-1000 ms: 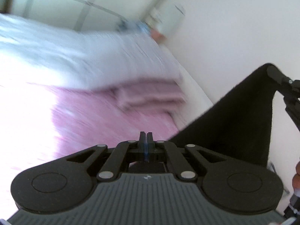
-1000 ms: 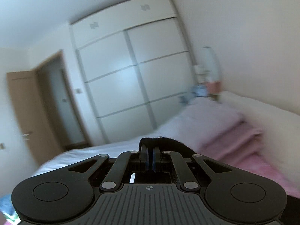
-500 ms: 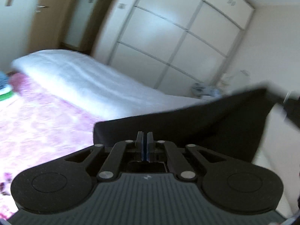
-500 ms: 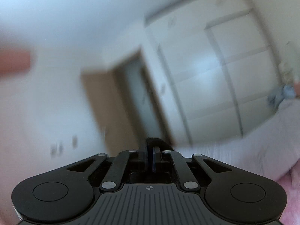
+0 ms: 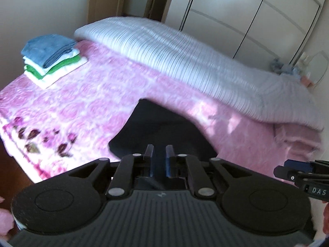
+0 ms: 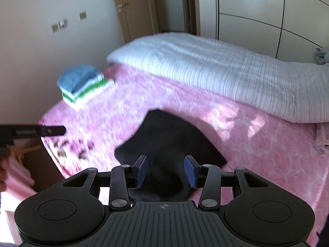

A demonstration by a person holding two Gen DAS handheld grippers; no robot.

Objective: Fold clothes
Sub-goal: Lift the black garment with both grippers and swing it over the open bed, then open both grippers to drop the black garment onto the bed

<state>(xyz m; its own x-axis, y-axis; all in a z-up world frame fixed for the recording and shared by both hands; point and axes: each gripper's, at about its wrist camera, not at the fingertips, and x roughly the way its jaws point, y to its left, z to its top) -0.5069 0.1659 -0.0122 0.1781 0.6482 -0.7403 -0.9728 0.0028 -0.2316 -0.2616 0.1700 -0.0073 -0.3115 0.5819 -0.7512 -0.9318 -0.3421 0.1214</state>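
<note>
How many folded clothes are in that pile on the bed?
About 4 layers: a blue top one, then white, green and white, stacked at the bed's far corner. More may be hidden.

Sunlit pink bedspread (image 5: pixel 86 94), white wardrobe (image 5: pixel 246 14), wooden door (image 6: pixel 135 10).

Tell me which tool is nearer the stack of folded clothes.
Left. The left tool hangs over the black garment's edge, on the side of the stack of folded clothes; the right tool sits farther along, away from it.

A black garment (image 6: pixel 168 144) lies flat on the pink bedspread (image 6: pixel 257 144), well apart from the folded stack (image 6: pixel 82 84).
</note>
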